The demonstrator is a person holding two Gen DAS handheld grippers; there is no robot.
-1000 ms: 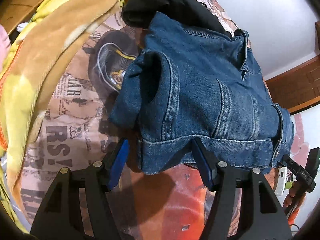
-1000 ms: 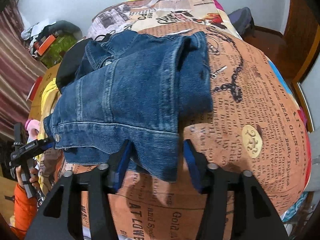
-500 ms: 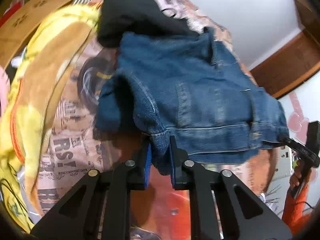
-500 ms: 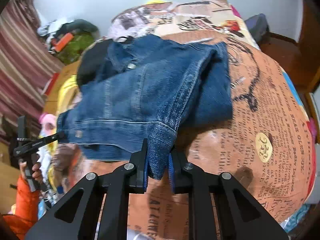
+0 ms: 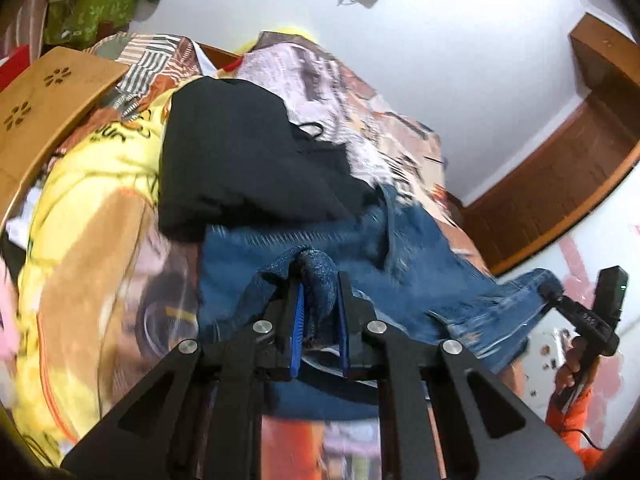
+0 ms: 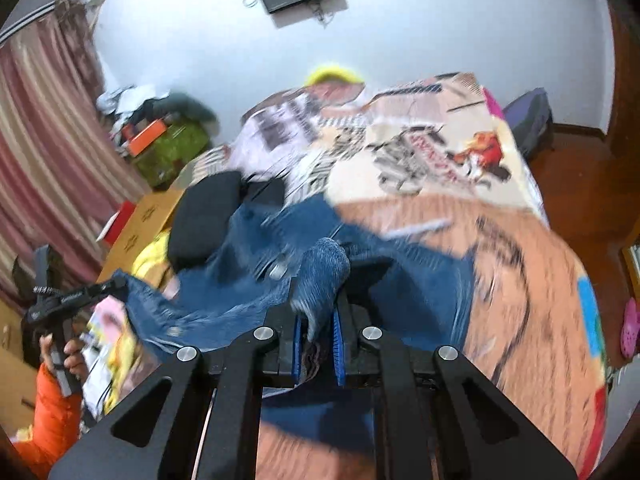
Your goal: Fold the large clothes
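The bed (image 6: 520,264), covered in an orange newspaper-print sheet, fills both views, and everything else sits on or beside it. On the bed's near half lies the denim jacket (image 5: 420,264), its hem lifted off the sheet and strung between the two grippers; the rest of it drapes back down onto the bed. Just beyond the jacket, further up the bed, lies a black garment (image 5: 240,168), and a yellow blanket (image 5: 80,240) is heaped along the bed's left edge.

The left gripper (image 5: 319,312) has its blue-padded fingers (image 5: 297,320) closed nearly together on a bunched fold of the jacket's hem, which bulges up out of the narrow gap between them. The right gripper (image 6: 318,328) pinches the hem's other corner the same way, a rounded wad of denim standing above its fingers (image 6: 336,332). Both views are blurred.
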